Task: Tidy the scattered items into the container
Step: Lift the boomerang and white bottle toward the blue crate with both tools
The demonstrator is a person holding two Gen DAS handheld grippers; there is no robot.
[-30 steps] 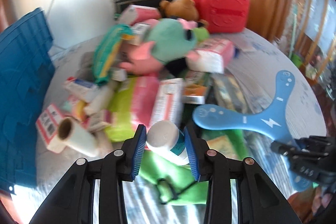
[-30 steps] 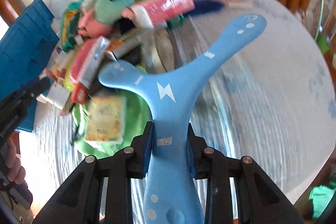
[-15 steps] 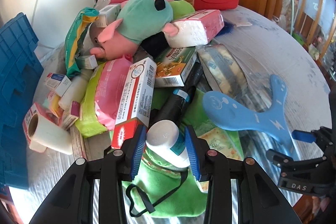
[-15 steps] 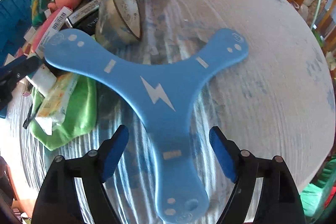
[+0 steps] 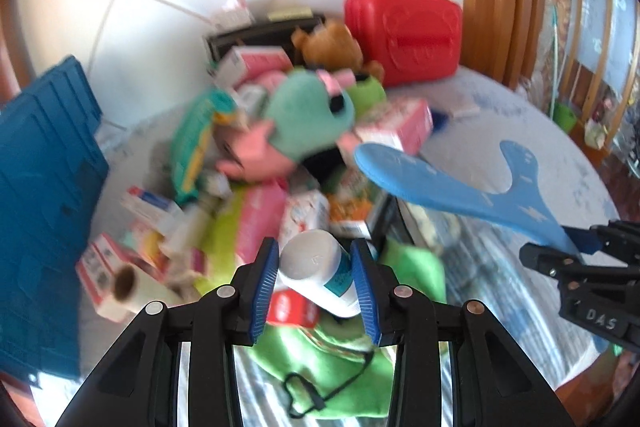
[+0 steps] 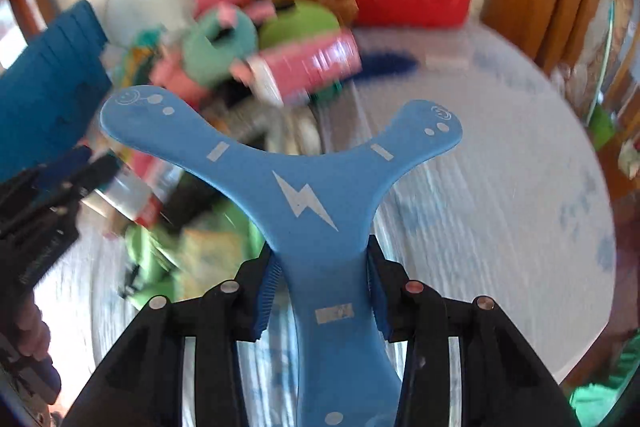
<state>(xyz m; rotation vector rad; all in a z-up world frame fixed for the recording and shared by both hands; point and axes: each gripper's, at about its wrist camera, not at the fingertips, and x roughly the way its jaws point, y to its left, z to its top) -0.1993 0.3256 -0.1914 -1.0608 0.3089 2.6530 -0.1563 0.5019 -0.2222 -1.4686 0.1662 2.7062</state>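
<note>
Two grips are on at once, one in each of your hands. Your left gripper (image 5: 316, 281) is clenched on a white bottle (image 5: 320, 277) with a teal label; the bottle lies tilted between the blue pads, its rounded white end toward the pile, its labelled end nearer the camera. It sits above a green cloth (image 5: 344, 371) with a black cord, and a red-and-white box (image 5: 290, 307) shows just under it.

Your right gripper (image 6: 322, 291) grasps a blue three-armed boomerang (image 6: 296, 187) by one arm. Its jaws have just been closing, and that arm now sits between them with both pads pressed against its edges. The other two arms fan out ahead of the fingers, one toward the left of the view and one toward the right, and a white lightning bolt marks the hub. From the left wrist view the boomerang (image 5: 460, 187) hangs in the air to the right of the bottle, held clear above the table (image 5: 540, 155), with the right gripper (image 5: 576, 251) at its lower end.

The blue container (image 5: 44, 195) stands at the far left edge of the table, well apart from both held things. Between it and the grippers lies the blurred heap: a teal and pink plush toy (image 5: 304, 119), pink boxes, a brown teddy (image 5: 328, 45), a paper roll (image 5: 132, 285). A red case (image 5: 404, 31) stands behind the heap, against the white tiled wall.
</note>
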